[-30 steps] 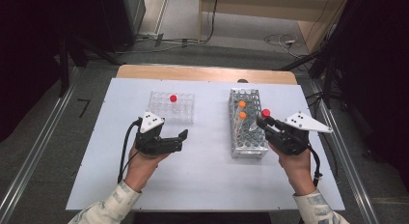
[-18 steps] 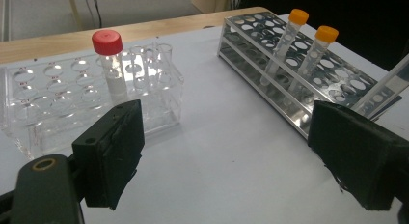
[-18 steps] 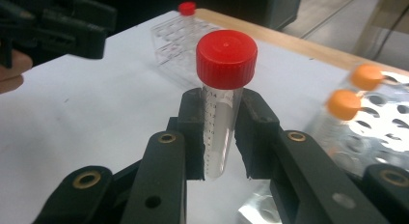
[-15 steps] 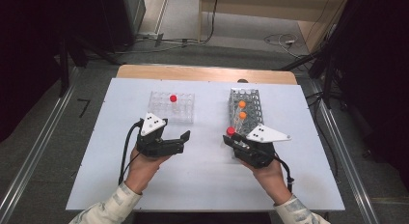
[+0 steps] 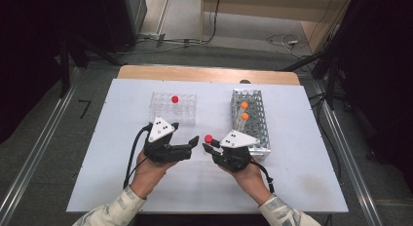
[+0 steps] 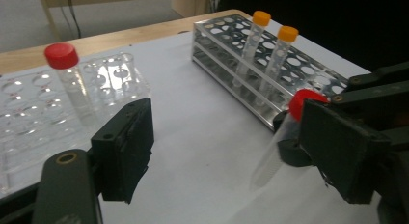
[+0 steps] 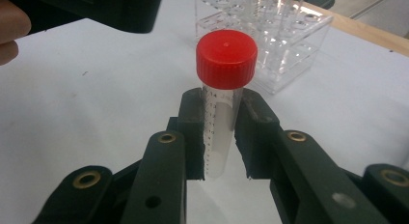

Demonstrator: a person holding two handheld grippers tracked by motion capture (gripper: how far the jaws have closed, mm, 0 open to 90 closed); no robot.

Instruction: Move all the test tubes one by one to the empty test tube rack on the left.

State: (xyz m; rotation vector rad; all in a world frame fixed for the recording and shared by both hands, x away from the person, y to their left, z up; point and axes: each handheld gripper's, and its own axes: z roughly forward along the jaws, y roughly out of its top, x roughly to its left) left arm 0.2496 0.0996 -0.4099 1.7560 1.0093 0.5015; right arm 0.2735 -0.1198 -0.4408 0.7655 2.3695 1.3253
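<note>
My right gripper (image 7: pixel 222 103) is shut on a clear tube with a red cap (image 7: pixel 225 57), held upright just above the white table (image 5: pixel 302 187). In the high view this tube (image 5: pixel 208 138) is just right of my left gripper (image 5: pixel 187 138). The left gripper's (image 6: pixel 226 122) jaws have just been closing and still stand apart; the held tube (image 6: pixel 300 102) is close by its right jaw, and the pads do not press on it. A second red-capped tube (image 5: pixel 175 99) stands in the clear plastic rack (image 5: pixel 187 116). Two orange-capped tubes (image 5: pixel 244 105) stand in the metal rack (image 5: pixel 258 138).
The metal rack lies just right of my right hand, the clear rack (image 6: pixel 115 77) just beyond my left gripper. A wooden strip (image 5: pixel 204 74) runs along the table's far edge. Open white tabletop lies in front of both hands and at the far left.
My right gripper has carried the red-capped tube left and down, from over the metal rack to beside the left gripper. The left hand has stayed put, its jaws slightly narrower.
</note>
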